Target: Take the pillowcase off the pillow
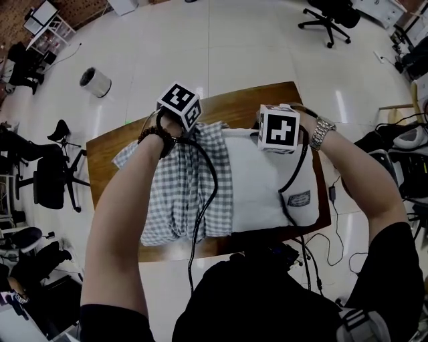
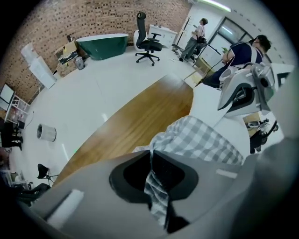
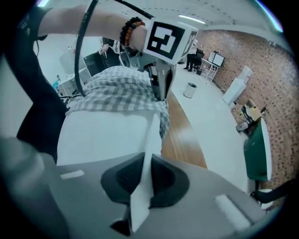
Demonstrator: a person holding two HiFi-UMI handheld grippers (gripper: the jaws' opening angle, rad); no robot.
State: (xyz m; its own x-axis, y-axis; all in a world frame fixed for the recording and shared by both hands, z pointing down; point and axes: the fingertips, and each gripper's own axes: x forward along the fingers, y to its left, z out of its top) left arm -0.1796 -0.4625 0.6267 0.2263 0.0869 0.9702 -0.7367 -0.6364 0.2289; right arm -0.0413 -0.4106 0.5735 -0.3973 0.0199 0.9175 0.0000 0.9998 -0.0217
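Observation:
A grey-and-white checked pillowcase covers the left half of a white pillow lying on the wooden table. My left gripper is at the far edge, shut on a pinched fold of the pillowcase, which runs up between its jaws. My right gripper is at the bare pillow's far edge. In the right gripper view its jaws are shut on a thin white fold of the pillow, with the checked pillowcase beyond.
Cables trail from both grippers over the pillow and the table's near edge. A small round bin stands on the floor to the far left. Office chairs and desks ring the room. Two people stand far off.

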